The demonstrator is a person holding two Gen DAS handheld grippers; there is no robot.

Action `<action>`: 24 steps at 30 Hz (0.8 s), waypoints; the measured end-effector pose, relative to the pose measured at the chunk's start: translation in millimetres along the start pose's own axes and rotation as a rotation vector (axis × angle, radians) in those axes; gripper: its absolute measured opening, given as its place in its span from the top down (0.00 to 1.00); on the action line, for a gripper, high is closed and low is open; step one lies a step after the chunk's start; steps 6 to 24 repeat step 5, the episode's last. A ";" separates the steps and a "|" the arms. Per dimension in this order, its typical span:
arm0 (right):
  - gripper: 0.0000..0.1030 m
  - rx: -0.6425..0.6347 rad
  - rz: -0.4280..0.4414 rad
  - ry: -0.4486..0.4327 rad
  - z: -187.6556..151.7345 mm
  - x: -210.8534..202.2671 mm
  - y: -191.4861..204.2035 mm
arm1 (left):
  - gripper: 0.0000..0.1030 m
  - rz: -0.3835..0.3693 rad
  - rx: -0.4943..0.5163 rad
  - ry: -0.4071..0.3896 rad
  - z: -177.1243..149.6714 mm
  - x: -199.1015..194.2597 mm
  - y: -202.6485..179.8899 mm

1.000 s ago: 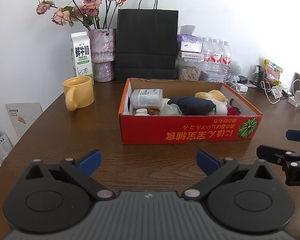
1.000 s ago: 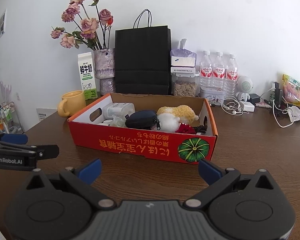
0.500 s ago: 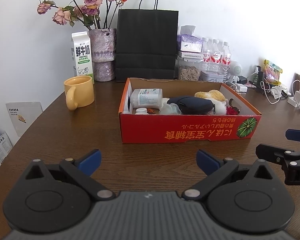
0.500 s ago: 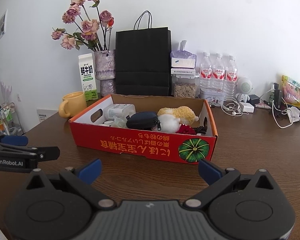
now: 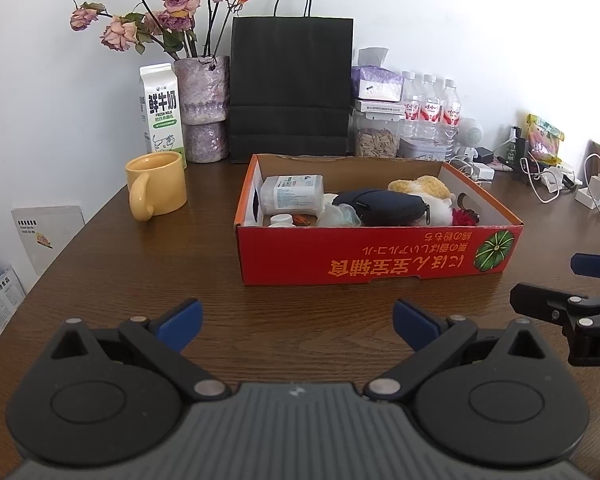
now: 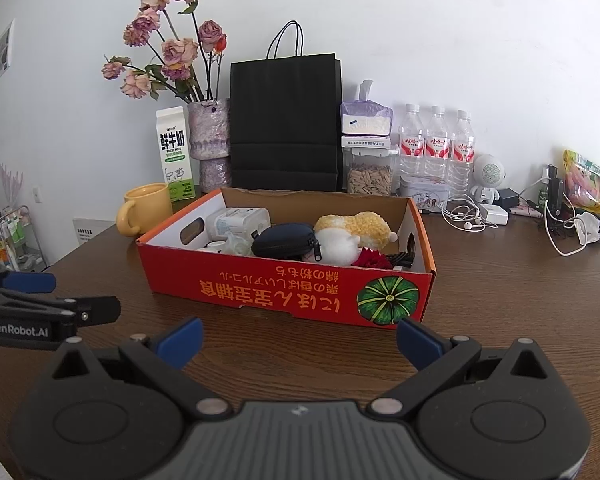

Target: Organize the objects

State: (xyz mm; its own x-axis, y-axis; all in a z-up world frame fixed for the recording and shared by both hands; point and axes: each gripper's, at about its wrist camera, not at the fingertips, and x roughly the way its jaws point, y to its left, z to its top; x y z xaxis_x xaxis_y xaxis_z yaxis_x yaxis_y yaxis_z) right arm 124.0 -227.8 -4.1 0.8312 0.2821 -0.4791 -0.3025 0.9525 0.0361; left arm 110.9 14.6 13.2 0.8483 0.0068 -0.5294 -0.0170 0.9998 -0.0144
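The red cardboard box (image 5: 364, 258) sat mid-table and served as my landmark. Inside it lay a white wipes pack (image 5: 292, 194) at the left end, a dark zip pouch (image 5: 384, 206) in the middle, a yellow-and-white plush toy (image 6: 354, 230) right of the pouch, something red (image 6: 370, 259) at the right end, and small white caps (image 5: 280, 221) against the front wall. So the small items already lay gathered in the box. I judged this fit either a finished tidy-up or a box waiting to be unloaded and sorted; one moment didn't settle which.

I held my left gripper (image 5: 298, 320) low in front of the box, fingers spread wide, nothing between them. My right gripper (image 6: 298, 334) hovered in front of the box's right half, also spread and empty.

Left of the box stood a yellow mug (image 5: 156, 186); behind that a milk carton (image 5: 162, 114) and a vase of dried roses (image 5: 204, 108). Behind the box: a black paper bag (image 5: 290, 84), a seed jar (image 5: 376, 138) with a tissue pack on top, and three water bottles (image 6: 436, 146). Right of the box were earphones (image 6: 466, 210), chargers and cables.

The wooden table (image 5: 180, 280) in front of the box was bare, so nothing blocked my reach. The box walls were the only obstacle to getting at the contents.
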 end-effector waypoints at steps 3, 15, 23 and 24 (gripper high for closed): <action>0.00 0.000 0.000 0.002 -0.4 0.5 -0.1 | 0.00 -0.006 -0.007 -0.004 -0.2 0.8 -0.1; 0.00 0.000 0.000 0.004 -1.1 1.7 -0.4 | 0.00 -0.006 -0.015 0.000 -0.3 1.3 0.8; 0.00 0.000 0.000 0.004 -1.1 1.7 -0.4 | 0.00 -0.006 -0.015 0.000 -0.3 1.3 0.8; 0.00 0.000 0.000 0.004 -1.1 1.7 -0.4 | 0.00 -0.006 -0.015 0.000 -0.3 1.3 0.8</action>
